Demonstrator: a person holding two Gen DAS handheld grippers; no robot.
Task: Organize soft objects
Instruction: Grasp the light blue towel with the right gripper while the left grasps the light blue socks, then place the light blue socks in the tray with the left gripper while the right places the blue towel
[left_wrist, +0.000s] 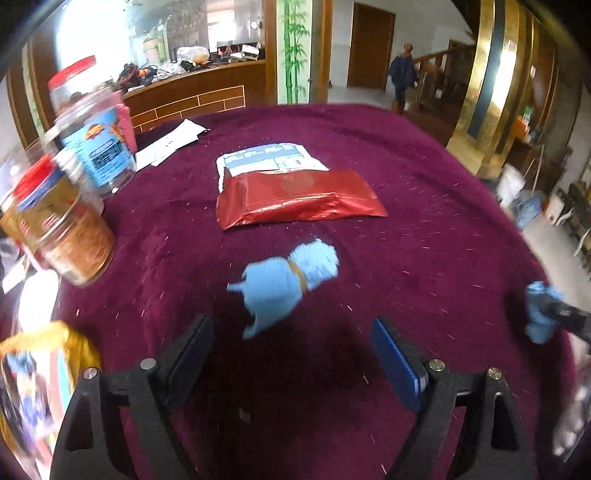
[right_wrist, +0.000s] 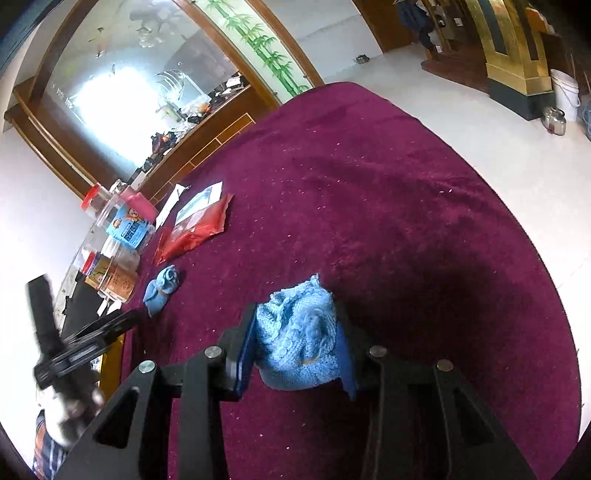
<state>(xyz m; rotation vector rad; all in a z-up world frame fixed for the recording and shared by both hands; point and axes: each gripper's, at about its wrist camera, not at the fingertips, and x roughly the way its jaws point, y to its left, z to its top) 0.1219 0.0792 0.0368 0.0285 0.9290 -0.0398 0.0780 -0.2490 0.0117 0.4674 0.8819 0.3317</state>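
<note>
- Two pale blue knitted cloth bundles are visible. One, the banded bundle (left_wrist: 286, 282), lies on the maroon tablecloth (left_wrist: 424, 192) with a tan band around its middle. The other, the held bundle (right_wrist: 299, 339), is off the cloth, in the right gripper.
- Two hand-held grippers are in view. The left gripper (left_wrist: 291, 347) has its blue-padded fingers (left_wrist: 397, 362) spread wide, with nothing between them. The right gripper (right_wrist: 295, 350) pinches the held bundle between its pads.
- The banded bundle sits just ahead of the left gripper's fingertips, roughly centred on the gap between them and not touching either finger.
- The held bundle fills the space between the right gripper's fingers and sticks out past their tips, above the tablecloth.
- One red foil packet (left_wrist: 299, 199) lies flat beyond the banded bundle, with one white-and-blue printed packet (left_wrist: 269, 157) partly tucked under its far edge.
- Two clear plastic jars with red lids stand at the left: a blue-labelled jar (left_wrist: 98, 140) farther back and a gold-labelled jar (left_wrist: 62, 229) nearer.
- White paper sheets (left_wrist: 173, 142) lie near the blue-labelled jar.
</note>
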